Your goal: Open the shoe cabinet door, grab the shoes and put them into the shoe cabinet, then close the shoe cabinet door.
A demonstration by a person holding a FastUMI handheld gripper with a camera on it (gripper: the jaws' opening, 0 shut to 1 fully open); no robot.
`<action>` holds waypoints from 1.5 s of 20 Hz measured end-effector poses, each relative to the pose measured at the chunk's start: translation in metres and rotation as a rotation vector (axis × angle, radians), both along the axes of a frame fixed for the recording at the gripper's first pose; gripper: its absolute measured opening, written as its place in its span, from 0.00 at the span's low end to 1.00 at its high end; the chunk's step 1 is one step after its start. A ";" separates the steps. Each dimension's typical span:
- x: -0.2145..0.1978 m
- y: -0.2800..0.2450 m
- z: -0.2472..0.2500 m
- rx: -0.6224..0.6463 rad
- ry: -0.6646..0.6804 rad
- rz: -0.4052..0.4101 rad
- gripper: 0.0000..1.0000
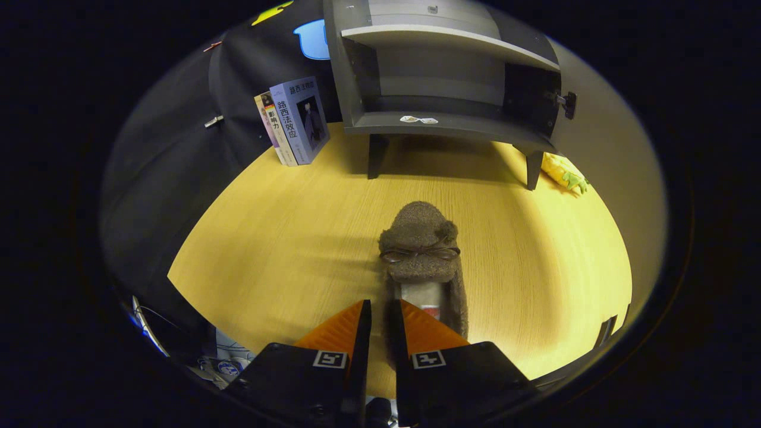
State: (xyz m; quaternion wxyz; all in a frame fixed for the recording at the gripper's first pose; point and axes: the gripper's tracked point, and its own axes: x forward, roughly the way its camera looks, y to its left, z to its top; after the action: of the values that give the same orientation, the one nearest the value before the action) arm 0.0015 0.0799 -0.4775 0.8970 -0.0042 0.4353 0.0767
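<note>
A brown fuzzy slipper (420,238) with a small bow lies lengthwise on the wooden table (279,238), toe pointing at the cabinet. My gripper (380,306) is shut on the left side wall of its heel: one finger is inside the opening, the other outside. I cannot tell whether the slipper rests on the table or hangs just above it. Beyond the toe stands the grey shoe cabinet (440,122) on short legs, with a shelf inside. Its door (606,137) is swung open to the right.
Two books (297,119) lean against the cabinet's left side. A yellow and green toy (565,172) lies by the cabinet's right leg. Bare tabletop lies between the slipper and the cabinet. Cables and clutter sit past the table's near left edge.
</note>
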 end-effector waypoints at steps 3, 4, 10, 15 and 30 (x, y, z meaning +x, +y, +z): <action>0.009 -0.002 -0.017 -0.002 0.036 -0.025 0.25; 0.011 -0.003 -0.023 -0.006 0.051 -0.028 0.25; 0.039 0.003 -0.041 -0.016 0.048 -0.036 0.25; 0.061 0.005 -0.047 -0.008 0.008 -0.047 0.26; 0.077 -0.001 -0.033 -0.072 -0.150 0.005 0.11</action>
State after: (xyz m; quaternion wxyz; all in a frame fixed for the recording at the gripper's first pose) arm 0.0782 0.0791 -0.5106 0.9262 -0.0431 0.3692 0.0626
